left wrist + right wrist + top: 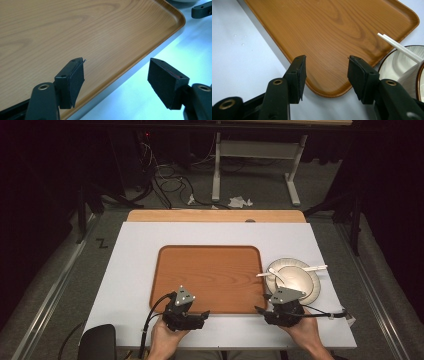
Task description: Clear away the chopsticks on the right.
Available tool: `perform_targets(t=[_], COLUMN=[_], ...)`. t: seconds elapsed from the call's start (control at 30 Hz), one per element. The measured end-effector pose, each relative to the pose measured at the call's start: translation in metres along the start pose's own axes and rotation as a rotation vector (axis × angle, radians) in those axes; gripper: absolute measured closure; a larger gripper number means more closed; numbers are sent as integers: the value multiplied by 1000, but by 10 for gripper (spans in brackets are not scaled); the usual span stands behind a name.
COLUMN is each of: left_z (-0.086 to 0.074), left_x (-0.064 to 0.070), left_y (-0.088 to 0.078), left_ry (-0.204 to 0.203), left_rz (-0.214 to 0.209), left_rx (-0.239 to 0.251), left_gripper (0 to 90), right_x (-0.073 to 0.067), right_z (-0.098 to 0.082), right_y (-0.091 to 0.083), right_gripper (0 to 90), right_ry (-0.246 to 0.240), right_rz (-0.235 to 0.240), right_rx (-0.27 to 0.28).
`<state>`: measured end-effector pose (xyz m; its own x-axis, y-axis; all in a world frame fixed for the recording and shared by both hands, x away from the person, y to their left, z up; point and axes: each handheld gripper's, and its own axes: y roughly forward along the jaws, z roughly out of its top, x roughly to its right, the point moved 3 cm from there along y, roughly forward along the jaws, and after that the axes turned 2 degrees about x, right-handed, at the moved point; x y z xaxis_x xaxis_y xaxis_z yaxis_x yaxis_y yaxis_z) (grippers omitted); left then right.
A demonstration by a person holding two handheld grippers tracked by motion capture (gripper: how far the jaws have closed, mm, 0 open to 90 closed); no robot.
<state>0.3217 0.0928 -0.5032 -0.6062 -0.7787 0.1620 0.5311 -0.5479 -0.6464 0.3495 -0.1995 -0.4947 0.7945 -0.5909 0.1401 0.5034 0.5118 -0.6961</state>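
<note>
Tray [207,277] long axis runs left-right; left gripper [117,77] and right gripper [325,75] jaws apart, empty. Stacked plates [295,280] partly hidden.

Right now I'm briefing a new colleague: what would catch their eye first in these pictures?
The big wooden tray lies bare at the middle of the white table. Just right of it sit stacked plates with white utensils laid across them. At the near edge, the left gripper and right gripper are held with jaws open, gripping nothing.
</note>
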Motion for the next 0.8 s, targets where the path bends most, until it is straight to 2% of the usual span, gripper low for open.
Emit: perform_targets(t=[0.13, 0.2, 0.3, 0.37, 0.57, 0.7, 0.8], left_z=[1, 1, 2, 4, 8, 10, 13], left_x=[4, 7, 8, 8, 4, 4, 5], left_y=[4, 4, 3, 3, 8, 10, 11], left_ry=[3, 21, 23, 11, 4, 4, 15], left_rz=[-30, -32, -45, -50, -67, -75, -74], left_rx=[-17, -32, -37, -21, -29, -17, -15], left_gripper=[292, 290, 299, 302, 299, 296, 295], right_x=[1, 2, 3, 3, 3, 5, 11], right_z=[-3, -5, -5, -6, -11, -15, -18], right_y=[-2, -4, -7, -12, -19, -29, -42], right_gripper=[509, 510, 509, 509, 509, 509, 522], right_ry=[-19, -30, -20, -11, 4, 37, 95], right_rz=[-12, -23, -29, -31, -49, -69, -122], right_rx=[7, 8, 26, 43, 45, 66, 86])
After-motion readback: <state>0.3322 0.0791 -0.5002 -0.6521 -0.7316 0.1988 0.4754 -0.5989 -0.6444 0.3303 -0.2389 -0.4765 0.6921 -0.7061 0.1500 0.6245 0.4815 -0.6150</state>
